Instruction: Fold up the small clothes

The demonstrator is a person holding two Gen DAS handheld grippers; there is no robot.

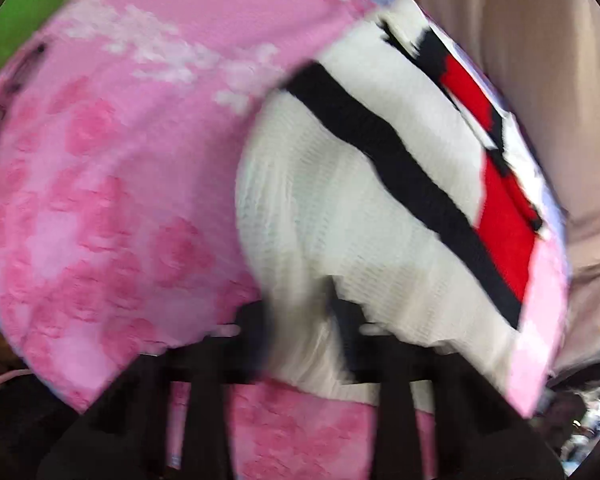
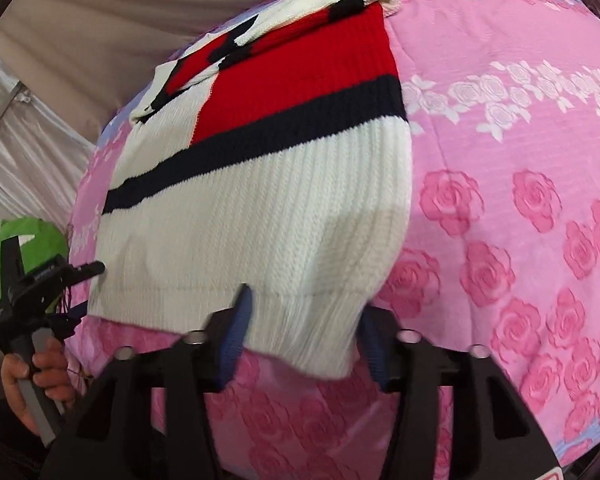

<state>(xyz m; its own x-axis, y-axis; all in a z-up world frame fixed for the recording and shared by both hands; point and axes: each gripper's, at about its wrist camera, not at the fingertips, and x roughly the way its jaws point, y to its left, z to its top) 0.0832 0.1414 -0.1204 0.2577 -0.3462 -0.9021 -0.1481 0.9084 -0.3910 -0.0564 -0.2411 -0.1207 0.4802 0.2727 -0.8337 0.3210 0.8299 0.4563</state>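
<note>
A small knit sweater, white with a red block and a dark stripe, lies folded on a pink rose-patterned bedspread. My right gripper is open, its blue-padded fingers on either side of the sweater's ribbed hem. In the blurred left wrist view my left gripper has the sweater's white edge between its black fingers. It also shows in the right wrist view, at the sweater's left hem corner, held by a hand.
A green object lies beyond the bed's left edge; it also shows in the left wrist view. A beige curtain and silvery fabric hang behind the bed. The bedspread stretches wide to the right of the sweater.
</note>
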